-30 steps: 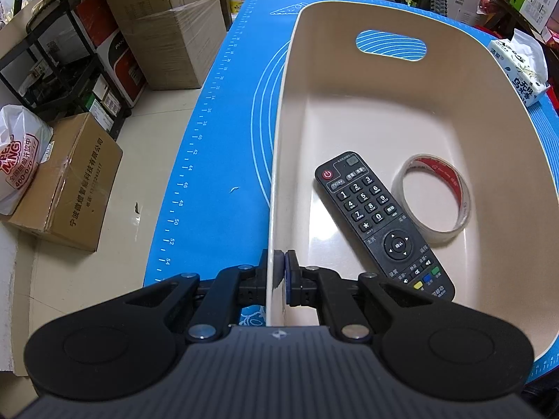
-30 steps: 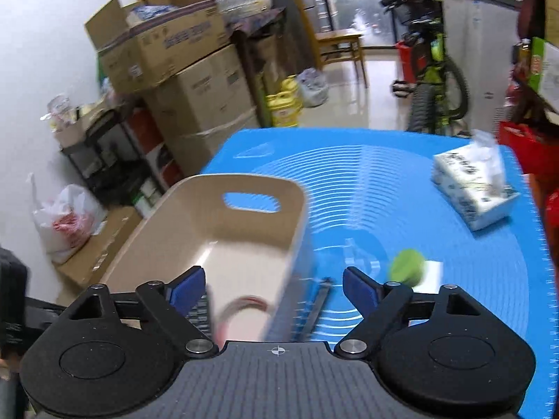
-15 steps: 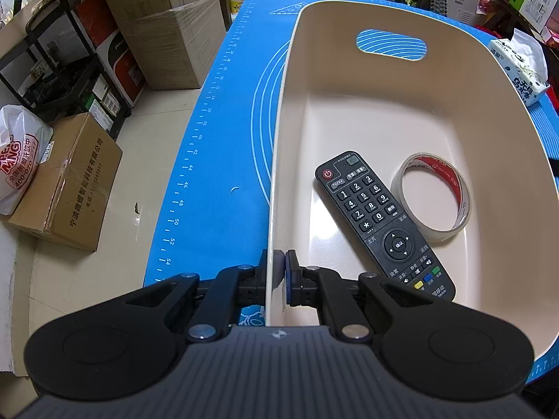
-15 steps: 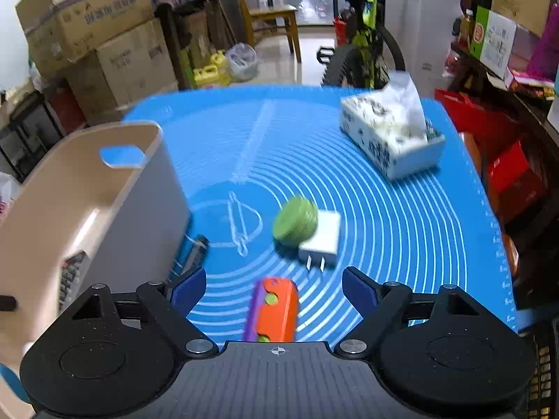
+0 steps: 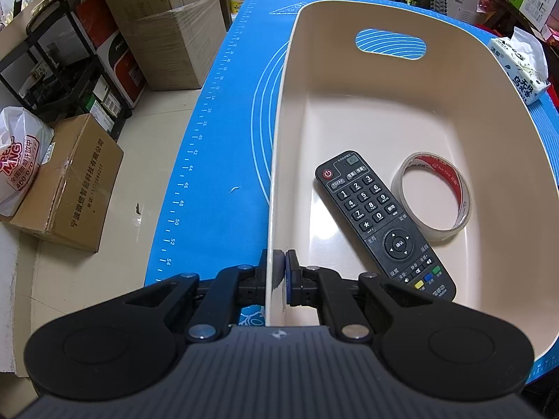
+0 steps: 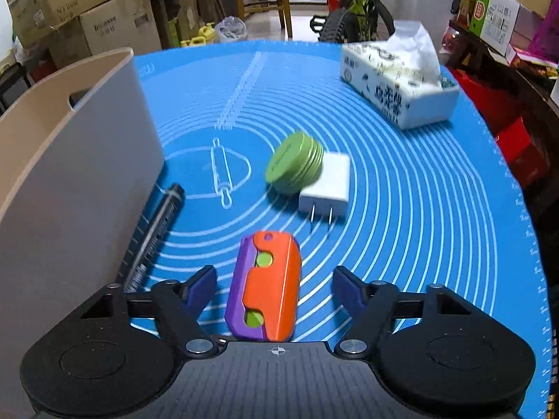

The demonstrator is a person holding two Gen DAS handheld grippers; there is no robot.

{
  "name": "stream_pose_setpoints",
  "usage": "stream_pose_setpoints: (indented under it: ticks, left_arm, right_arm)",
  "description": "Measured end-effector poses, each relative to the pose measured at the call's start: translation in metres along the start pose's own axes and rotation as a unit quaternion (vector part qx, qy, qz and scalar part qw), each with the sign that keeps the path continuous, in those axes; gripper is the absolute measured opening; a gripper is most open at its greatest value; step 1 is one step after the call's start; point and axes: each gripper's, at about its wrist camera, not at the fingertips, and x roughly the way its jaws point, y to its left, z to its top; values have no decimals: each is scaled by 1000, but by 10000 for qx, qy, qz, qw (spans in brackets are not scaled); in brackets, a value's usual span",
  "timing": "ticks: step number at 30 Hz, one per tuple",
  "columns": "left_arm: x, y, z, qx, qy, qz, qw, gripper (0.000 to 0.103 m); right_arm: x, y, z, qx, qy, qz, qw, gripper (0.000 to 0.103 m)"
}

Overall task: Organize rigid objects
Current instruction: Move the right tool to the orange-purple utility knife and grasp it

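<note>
My left gripper [image 5: 279, 272] is shut on the near left rim of the beige bin [image 5: 283, 139]. Inside the bin lie a black remote [image 5: 380, 220] and a roll of clear tape [image 5: 431, 195]. My right gripper [image 6: 276, 286] is open, with an orange and purple toy [image 6: 265, 289] on the mat between its fingers, untouched. Beyond it lie a white charger plug [image 6: 326, 185], a green round tin [image 6: 293, 166] leaning on the plug, and a black pen [image 6: 157, 230] beside the bin's outer wall [image 6: 70, 181].
A blue mat [image 6: 401, 209] covers the table. A tissue pack [image 6: 394, 83] sits at the far right. Cardboard boxes [image 5: 70, 181] and a black shelf [image 5: 63, 70] stand on the floor left of the table. A bicycle [image 6: 353, 10] stands behind the table.
My right gripper has swung right, away from the bin, and come down over the orange and purple toy. My left gripper has stayed clamped on the bin rim.
</note>
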Motion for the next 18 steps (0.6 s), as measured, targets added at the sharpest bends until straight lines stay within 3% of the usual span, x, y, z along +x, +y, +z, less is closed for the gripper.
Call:
stream_pose_setpoints:
  ticks: [10, 12, 18]
  left_arm:
    - [0, 1, 0, -12, -14, 18, 10000, 9]
    - [0, 1, 0, 5, -10, 32, 10000, 9]
    - [0, 0, 0, 2, -6, 33, 10000, 9]
  right_arm:
    - [-6, 8, -12, -494, -288, -33, 9984, 62]
    - [-6, 9, -13, -539, -312, -6, 9981, 54]
    - [-8, 16, -14, -648, -371, -47, 9972, 50]
